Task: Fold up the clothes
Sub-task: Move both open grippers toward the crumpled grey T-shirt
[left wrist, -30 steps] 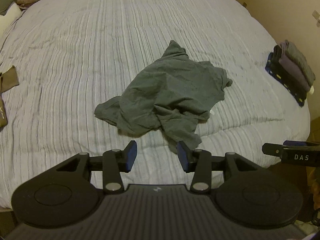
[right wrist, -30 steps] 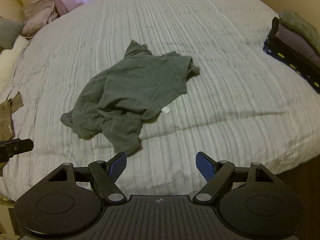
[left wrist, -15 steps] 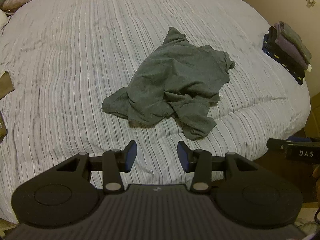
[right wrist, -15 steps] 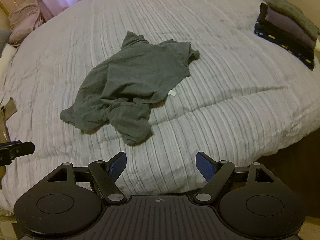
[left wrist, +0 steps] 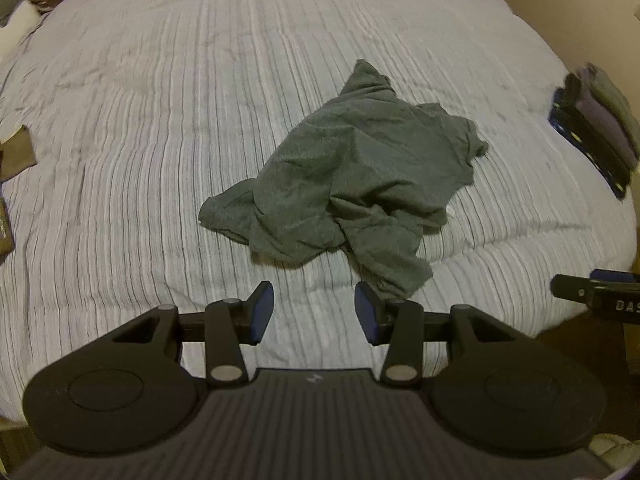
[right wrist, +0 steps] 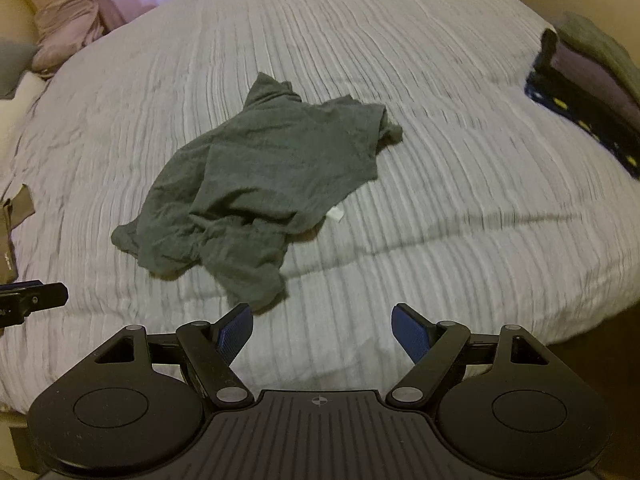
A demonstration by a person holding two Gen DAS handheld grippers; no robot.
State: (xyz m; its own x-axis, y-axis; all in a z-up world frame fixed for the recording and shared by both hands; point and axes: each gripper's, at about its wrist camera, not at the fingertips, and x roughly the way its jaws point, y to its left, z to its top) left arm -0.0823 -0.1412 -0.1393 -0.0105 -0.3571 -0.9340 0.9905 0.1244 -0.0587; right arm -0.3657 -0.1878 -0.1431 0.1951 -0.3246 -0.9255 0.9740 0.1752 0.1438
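Crumpled grey shirt (left wrist: 352, 184) on bed (left wrist: 160, 120), both grippers gaping

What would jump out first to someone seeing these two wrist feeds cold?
The crumpled grey T-shirt lying unfolded in the middle of the pale striped bedspread, just beyond both open grippers, the left gripper and the right gripper. Next, the neat stack of folded clothes at the bed's right edge. Brown garments lie at the left edge.
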